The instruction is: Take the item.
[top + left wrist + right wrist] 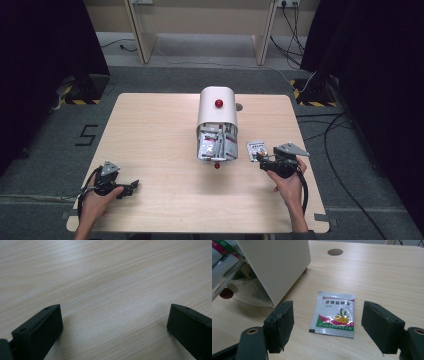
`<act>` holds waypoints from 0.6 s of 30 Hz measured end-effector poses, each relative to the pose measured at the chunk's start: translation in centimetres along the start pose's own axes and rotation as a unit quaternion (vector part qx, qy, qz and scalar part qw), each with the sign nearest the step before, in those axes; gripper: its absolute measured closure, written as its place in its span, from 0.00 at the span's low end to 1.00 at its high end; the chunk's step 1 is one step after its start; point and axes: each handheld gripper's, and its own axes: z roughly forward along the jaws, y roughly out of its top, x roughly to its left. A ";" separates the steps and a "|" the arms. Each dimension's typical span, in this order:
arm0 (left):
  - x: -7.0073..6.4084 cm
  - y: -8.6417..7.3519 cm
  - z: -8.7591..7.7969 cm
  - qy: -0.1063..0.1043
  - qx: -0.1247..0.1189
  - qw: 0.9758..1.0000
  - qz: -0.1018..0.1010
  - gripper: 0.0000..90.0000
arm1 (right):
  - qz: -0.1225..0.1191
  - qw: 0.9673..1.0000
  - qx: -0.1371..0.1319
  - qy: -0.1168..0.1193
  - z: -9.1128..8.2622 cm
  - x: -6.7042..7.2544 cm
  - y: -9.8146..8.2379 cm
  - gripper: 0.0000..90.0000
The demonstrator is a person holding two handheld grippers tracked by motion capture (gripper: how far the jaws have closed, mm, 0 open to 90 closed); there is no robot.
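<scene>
Sachet (333, 314) lies flat on the tabletop (160, 135), just ahead of the right gripper (328, 326), jaws spread, nothing held; left gripper (112, 327) also open, well apart.

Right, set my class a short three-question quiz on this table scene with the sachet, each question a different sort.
1. True or false: the sachet lies flat on the table, with no fingers touching it.
2. What stands left of the sachet in the high view: A) the white bin B) a kettle C) a bowl?
3. Fill in: the right gripper is ____.

Key: 1 true; 2 A; 3 open.
</scene>
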 end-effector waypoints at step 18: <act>0.0 0.0 0.0 0.000 0.000 1.000 0.000 0.00 | -0.014 1.000 -0.003 0.012 -1.0 1.4 0.0 0.24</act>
